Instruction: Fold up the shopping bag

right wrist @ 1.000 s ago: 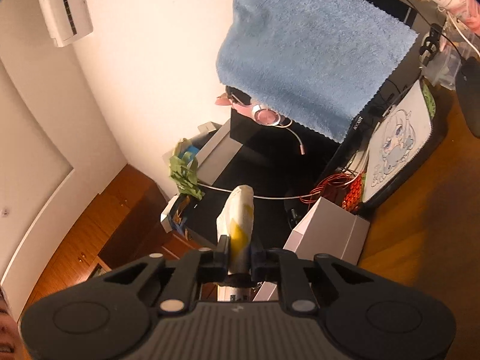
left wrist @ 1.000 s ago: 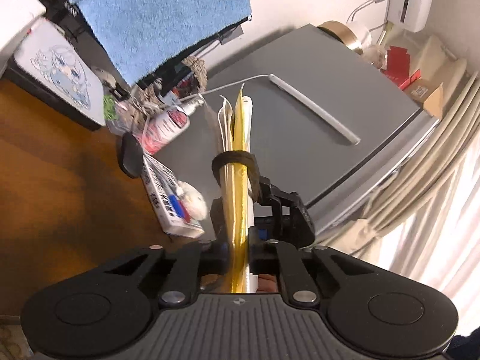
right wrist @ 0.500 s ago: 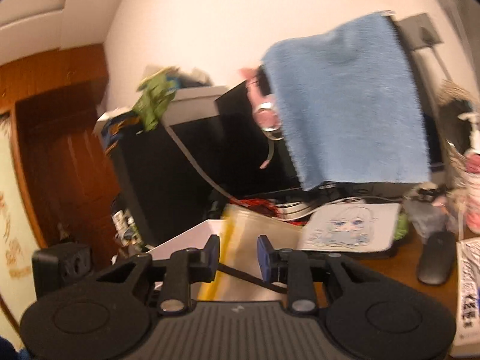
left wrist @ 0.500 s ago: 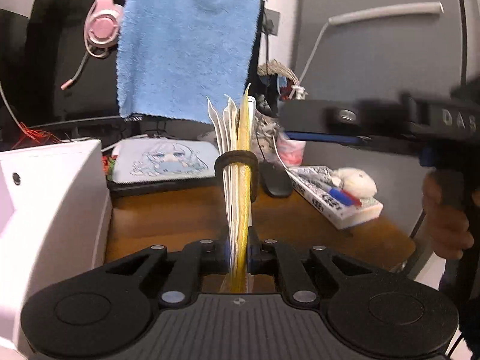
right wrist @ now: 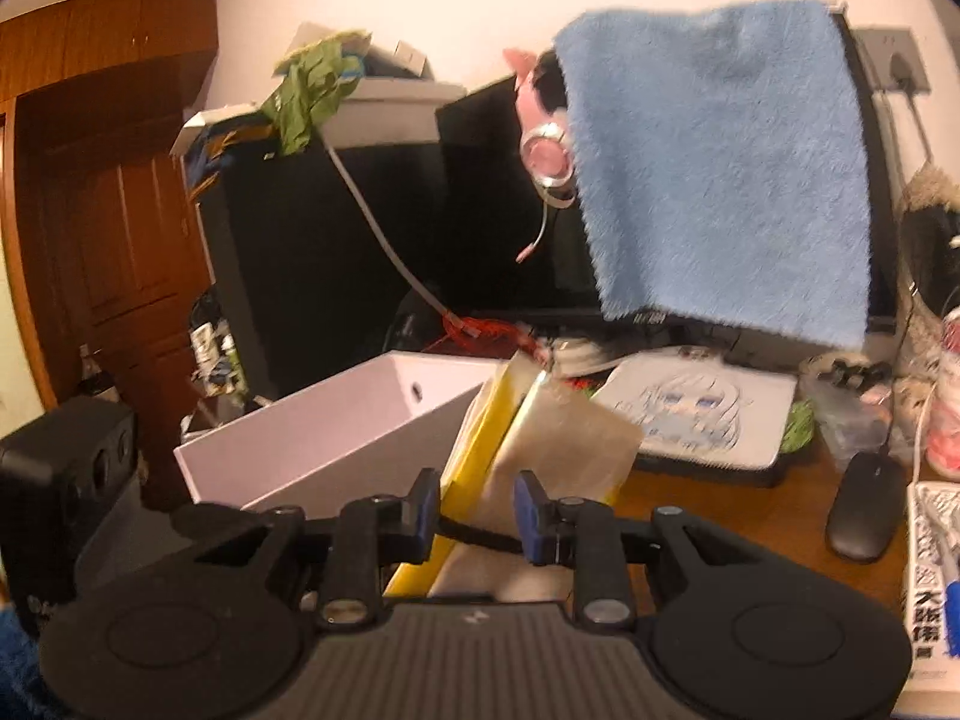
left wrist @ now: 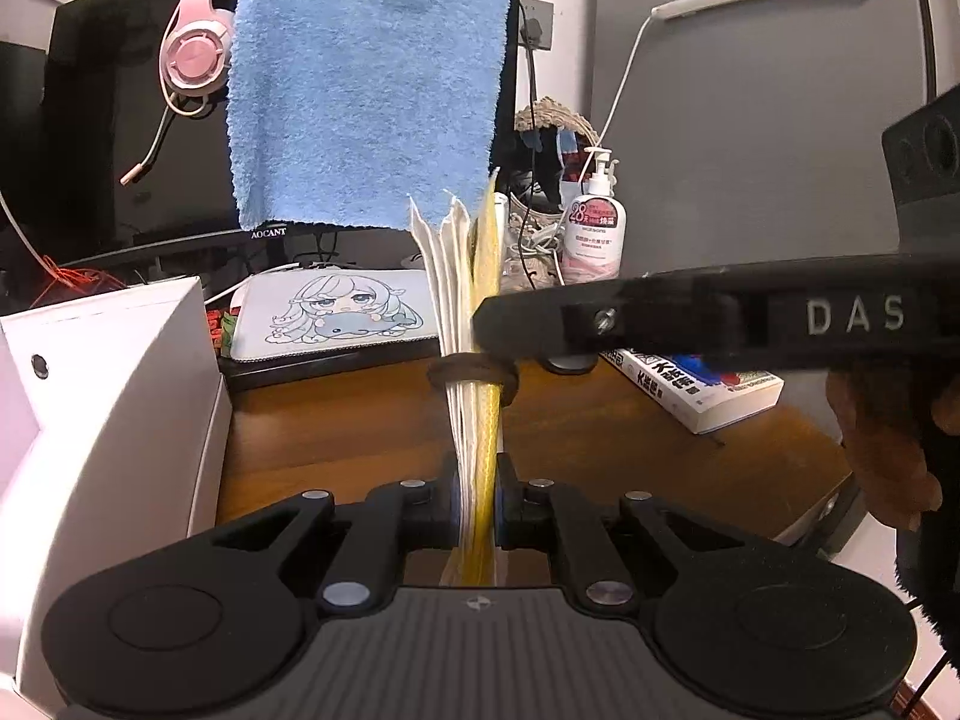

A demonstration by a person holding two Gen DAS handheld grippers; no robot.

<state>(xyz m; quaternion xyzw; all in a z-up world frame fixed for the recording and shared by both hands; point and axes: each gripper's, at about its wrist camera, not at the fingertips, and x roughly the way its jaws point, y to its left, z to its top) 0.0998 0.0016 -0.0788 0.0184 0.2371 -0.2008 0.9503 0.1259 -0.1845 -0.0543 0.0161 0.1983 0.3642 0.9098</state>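
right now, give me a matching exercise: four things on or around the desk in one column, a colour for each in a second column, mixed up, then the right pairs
Things:
1. towel draped over the monitor
2. headset hanging beside it
3. mouse on the desk
4. open box at the desk's left

Colours:
a. black
b. white
c. blue
d. pink

Pairs: 1-c, 2-d, 3-a, 4-b

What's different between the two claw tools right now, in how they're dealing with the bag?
The left gripper is clamped tight on the folded shopping bag; the right gripper stands apart, its pads off the bag. The left grips the bag's bottom end; the right sits by its black band. Both are black and two-fingered.
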